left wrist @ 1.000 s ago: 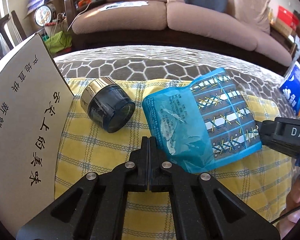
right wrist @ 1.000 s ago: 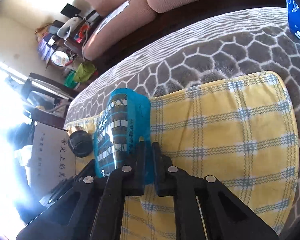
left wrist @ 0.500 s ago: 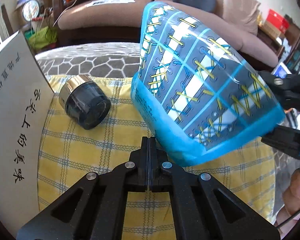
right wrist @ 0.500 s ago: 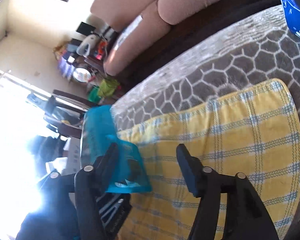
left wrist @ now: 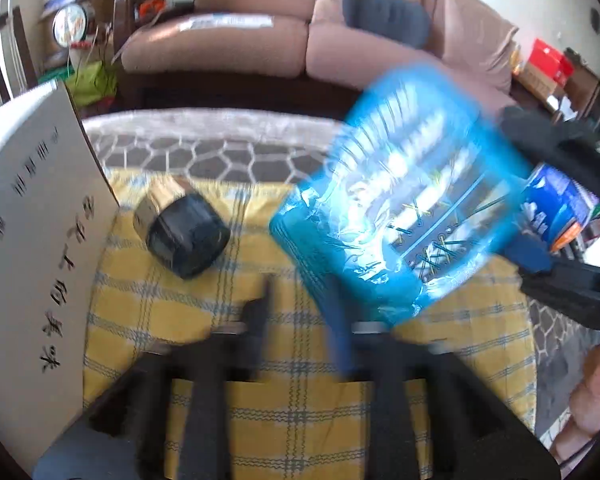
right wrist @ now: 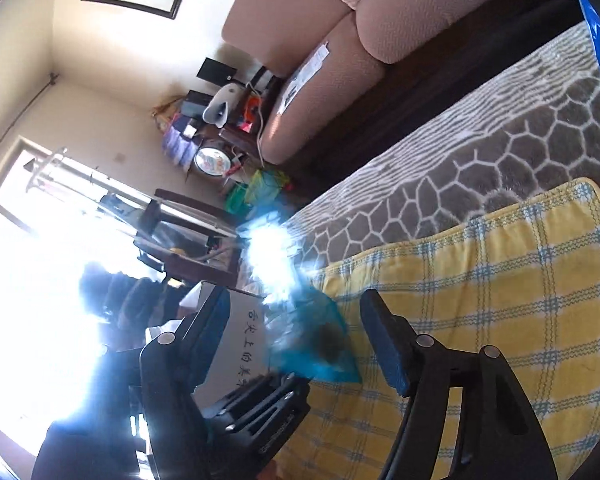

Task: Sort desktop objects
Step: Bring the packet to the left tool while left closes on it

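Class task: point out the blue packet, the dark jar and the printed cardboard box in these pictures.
blue packet (left wrist: 396, 216): left wrist view, its patterned middle.
dark jar (left wrist: 186, 236): left wrist view, its side.
cardboard box (left wrist: 32, 216): left wrist view, its printed face.

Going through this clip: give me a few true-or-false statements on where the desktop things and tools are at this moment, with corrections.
1. The blue plastic packet lies flat on the cloth. False: it is up in the air, blurred, above the yellow checked cloth.
2. The dark jar with the gold base lies on its side on the cloth. True.
3. The left tool is shut. False: its jaws are opening, apart.
4. A white card with black characters stands left of the jar. True.
5. The right tool is shut. False: its jaws are opening.
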The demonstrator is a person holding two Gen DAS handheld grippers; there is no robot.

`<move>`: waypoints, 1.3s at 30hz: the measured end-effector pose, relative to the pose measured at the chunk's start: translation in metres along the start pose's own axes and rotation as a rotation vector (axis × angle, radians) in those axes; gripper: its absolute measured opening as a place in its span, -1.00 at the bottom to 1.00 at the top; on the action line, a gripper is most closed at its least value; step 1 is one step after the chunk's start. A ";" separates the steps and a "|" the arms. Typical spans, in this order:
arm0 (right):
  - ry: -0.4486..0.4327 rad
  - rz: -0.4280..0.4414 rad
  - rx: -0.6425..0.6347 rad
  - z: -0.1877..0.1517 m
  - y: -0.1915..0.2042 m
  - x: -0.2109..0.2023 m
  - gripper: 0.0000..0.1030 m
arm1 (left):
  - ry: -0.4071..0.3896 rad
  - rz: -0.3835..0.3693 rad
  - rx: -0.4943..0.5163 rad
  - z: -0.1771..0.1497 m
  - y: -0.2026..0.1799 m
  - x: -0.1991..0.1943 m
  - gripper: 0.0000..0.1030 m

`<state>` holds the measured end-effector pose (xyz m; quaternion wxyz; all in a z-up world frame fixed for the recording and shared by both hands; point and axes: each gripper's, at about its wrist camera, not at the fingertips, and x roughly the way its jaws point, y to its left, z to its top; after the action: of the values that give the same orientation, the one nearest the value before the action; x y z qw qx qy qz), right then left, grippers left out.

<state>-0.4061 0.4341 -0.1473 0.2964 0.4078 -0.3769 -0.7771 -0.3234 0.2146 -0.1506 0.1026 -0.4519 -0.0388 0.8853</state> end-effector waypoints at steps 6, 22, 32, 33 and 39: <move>0.044 -0.002 0.001 -0.003 -0.006 0.015 -0.43 | -0.092 -0.001 0.115 0.001 -0.021 -0.018 0.56; -0.023 0.076 0.237 0.001 -0.048 -0.004 -0.82 | -0.211 0.105 0.422 -0.029 -0.092 -0.017 0.68; 0.159 0.127 0.155 -0.006 -0.021 0.017 -0.80 | -0.253 0.175 0.419 -0.029 -0.087 -0.014 0.72; 0.176 0.126 0.142 -0.008 -0.018 0.018 -0.79 | -0.248 0.174 0.412 -0.028 -0.086 -0.013 0.62; 0.204 0.083 0.087 -0.012 -0.003 0.017 -0.69 | -0.186 0.118 0.327 -0.016 -0.068 -0.011 -0.53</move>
<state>-0.4046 0.4183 -0.1610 0.3473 0.4810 -0.3948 -0.7015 -0.2943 0.2781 -0.1398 0.1187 -0.3469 0.1227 0.9222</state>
